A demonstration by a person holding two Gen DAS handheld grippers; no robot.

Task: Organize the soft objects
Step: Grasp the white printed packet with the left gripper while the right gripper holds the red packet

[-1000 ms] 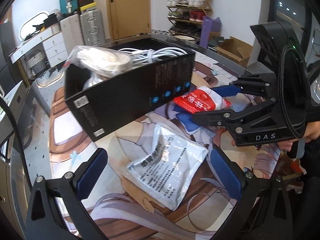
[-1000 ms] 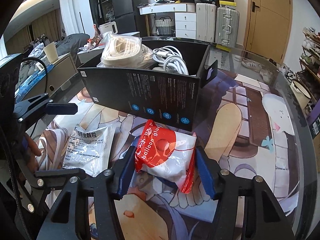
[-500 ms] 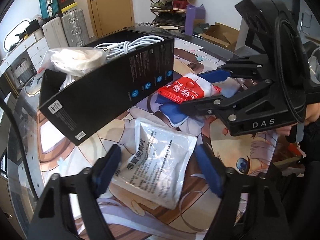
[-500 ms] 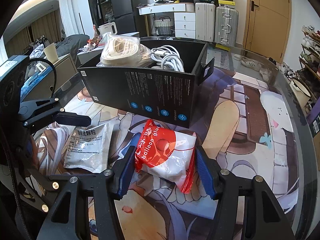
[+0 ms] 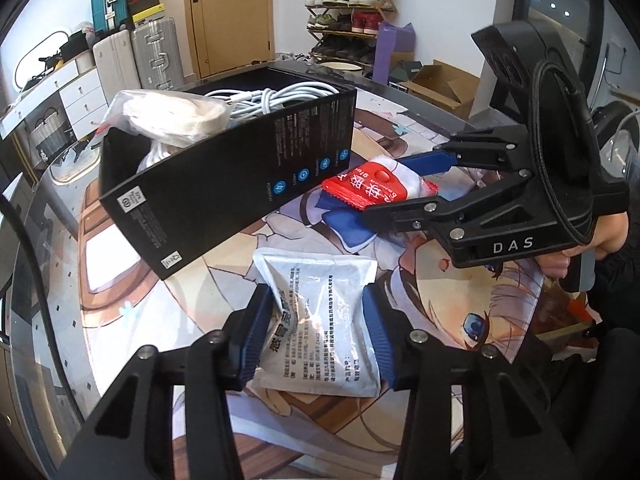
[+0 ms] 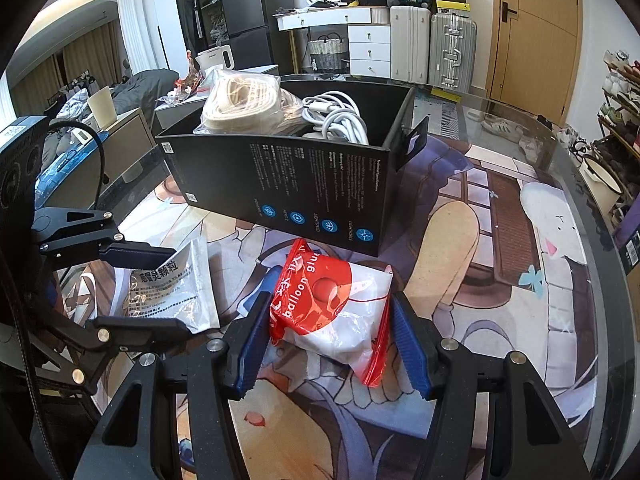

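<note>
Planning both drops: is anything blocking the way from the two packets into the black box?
Only the black box's near wall stands between it and the red balloon-glue packet and silver packet. Inside, a cream bundle and white cable coil already fill much.

Left tool (image 5: 316,328) closing — right tool (image 6: 328,340) clamped.

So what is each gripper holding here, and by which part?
Right gripper: red-and-white balloon-glue packet, clamped across its sides. Left gripper: closing on the silver foil sachet, pads at its side edges, buckling it.

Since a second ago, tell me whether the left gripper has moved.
Yes. The left gripper has advanced toward the black box, and its jaws are closing around the silver pouch.
</note>
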